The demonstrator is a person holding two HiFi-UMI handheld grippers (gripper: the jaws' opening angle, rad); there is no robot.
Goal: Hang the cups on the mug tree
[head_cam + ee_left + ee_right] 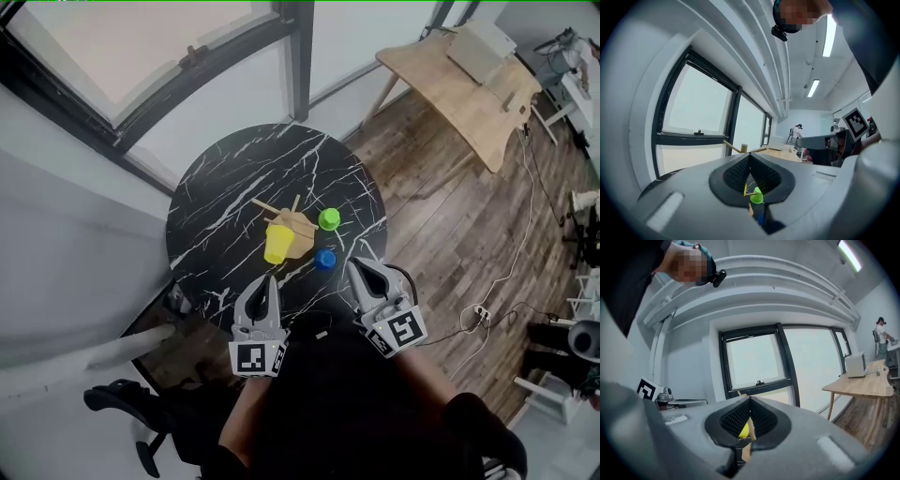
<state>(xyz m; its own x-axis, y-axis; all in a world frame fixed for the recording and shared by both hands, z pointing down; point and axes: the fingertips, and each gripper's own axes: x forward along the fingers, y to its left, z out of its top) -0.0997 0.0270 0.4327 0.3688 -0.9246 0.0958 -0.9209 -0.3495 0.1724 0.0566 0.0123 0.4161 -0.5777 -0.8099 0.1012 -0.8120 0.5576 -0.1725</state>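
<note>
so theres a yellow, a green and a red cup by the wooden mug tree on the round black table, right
Not quite. There is no red cup: the third one is a blue cup. The head view shows it with the yellow cup and the green cup by the wooden mug tree on the round black table.

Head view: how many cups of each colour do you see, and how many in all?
yellow cup: 1
green cup: 1
blue cup: 1
Total: 3 cups
</note>
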